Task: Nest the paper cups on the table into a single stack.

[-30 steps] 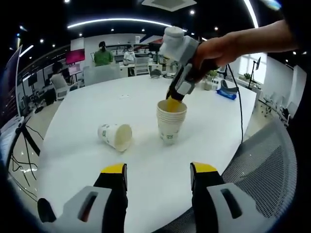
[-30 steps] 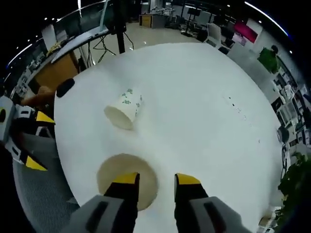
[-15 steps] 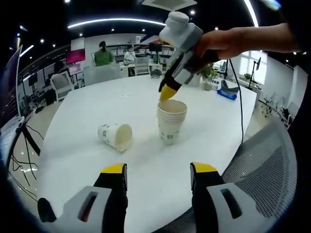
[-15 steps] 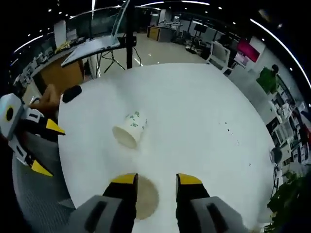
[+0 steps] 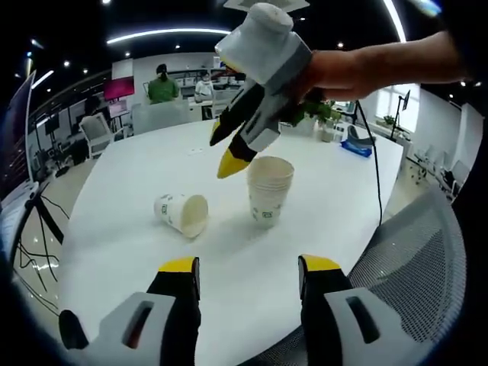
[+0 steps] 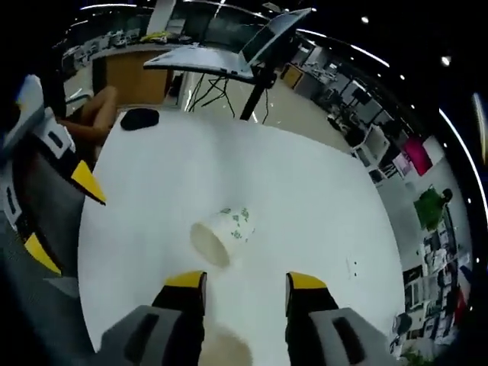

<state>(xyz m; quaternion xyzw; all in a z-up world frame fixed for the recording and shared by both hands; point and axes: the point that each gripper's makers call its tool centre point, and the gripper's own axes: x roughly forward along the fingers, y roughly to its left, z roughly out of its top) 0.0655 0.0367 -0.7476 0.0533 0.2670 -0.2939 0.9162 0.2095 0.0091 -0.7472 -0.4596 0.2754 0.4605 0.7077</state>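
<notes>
A second ago the right gripper (image 5: 227, 156) had its fingertips down in the mouth of the stack of cups (image 5: 269, 189); now it has lifted clear and swung to the side, and its yellow tips hang in the air above the table (image 5: 137, 183), between the stack and the loose cup (image 5: 181, 214). Its fingers are parted and hold nothing. In the right gripper view the same move shows as a shift of the whole picture: the wide rim that sat just under the tips has slid away towards the bottom edge, and the loose cup (image 6: 221, 236) now lies just ahead of the open fingers, on its side, mouth turned towards them.

The left gripper (image 5: 248, 273) has not stirred. Its fingers are spread and empty, low over the near edge of the table, with the loose cup ahead and slightly off its left finger, and the stack ahead between its two fingers.

So the last cup put in looks seated, since the stack stands upright on its own with nothing touching it. One cup is left to nest. The right gripper appears to be heading for it; being tipped over, it will likely need a grip across the rim or wall before it can be turned upright and dropped into the stack.
</notes>
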